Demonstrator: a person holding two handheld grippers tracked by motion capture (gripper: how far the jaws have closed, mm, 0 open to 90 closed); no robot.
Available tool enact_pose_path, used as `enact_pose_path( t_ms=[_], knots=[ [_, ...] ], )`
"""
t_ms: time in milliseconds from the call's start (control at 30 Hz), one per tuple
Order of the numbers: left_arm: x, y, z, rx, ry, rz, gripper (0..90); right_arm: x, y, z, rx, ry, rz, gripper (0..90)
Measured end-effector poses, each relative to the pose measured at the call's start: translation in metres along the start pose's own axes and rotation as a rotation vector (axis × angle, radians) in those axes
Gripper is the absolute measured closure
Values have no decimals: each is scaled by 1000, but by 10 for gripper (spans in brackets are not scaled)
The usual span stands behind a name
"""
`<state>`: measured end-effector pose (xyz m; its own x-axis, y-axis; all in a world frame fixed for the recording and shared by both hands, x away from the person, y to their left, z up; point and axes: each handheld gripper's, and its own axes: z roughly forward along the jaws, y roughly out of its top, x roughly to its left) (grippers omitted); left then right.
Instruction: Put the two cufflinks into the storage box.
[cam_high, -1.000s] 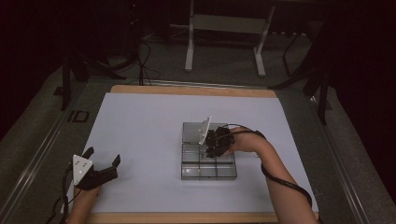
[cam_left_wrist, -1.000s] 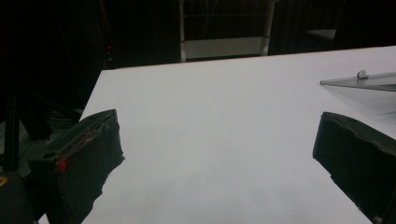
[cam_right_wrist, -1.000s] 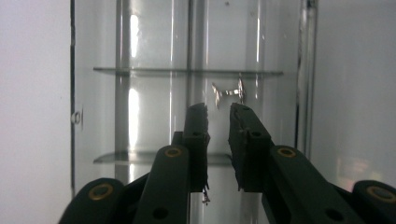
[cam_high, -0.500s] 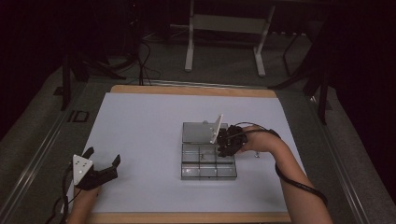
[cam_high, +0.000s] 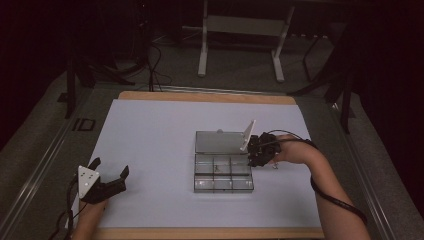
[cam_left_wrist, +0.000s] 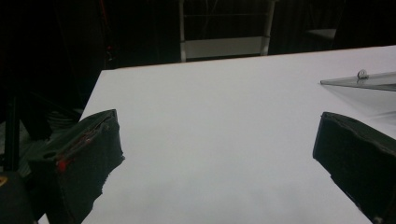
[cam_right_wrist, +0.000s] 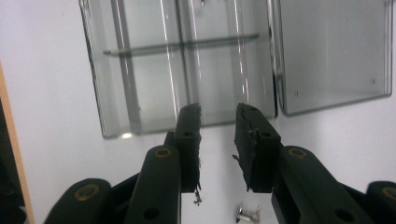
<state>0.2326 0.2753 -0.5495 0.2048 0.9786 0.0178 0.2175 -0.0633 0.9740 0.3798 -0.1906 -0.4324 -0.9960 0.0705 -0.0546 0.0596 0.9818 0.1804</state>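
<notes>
Hovering at the right edge of the clear compartment box (cam_high: 223, 172), the right gripper (cam_high: 258, 150) points its jaws toward the box with a narrow gap between them and nothing held (the right gripper view shows white table between the pads (cam_right_wrist: 189, 135)). Just beneath and behind those jaws lies a small metal screw (cam_right_wrist: 246, 214), with a tinier dark fleck of metal (cam_right_wrist: 198, 199) beside it on the white table (cam_high: 150, 150); in the high view the screw (cam_high: 273, 166) sits just off the box's right side, near the hand. I judge the step in hand to be picking loose hardware off the table to sort it into the box, and the next move calls for drawing the gripper back, tipping the jaws down over the screw and closing on it squarely, since so small a piece may skid away. Counted: one box with six compartments in two rows of three, one hinged lid (cam_high: 217, 141) lying open flat behind it, one screw on the table plus the one fleck, and something small in a middle compartment that I cannot identify. Resting well apart at the table's near left corner, the left gripper (cam_high: 109, 172) stands wide open and empty.
</notes>
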Motion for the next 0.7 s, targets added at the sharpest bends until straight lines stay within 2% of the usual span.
enact_pose_path(
  t_ms=[467, 700],
  knots=[
    [0, 0, 0, 1, 2, 3, 17, -3, -44, 0, 38, -13, 48, 728],
    [0, 0, 0, 1, 4, 0, 17, -4, -60, 7, 40, -10, 58, 726]
  ],
)
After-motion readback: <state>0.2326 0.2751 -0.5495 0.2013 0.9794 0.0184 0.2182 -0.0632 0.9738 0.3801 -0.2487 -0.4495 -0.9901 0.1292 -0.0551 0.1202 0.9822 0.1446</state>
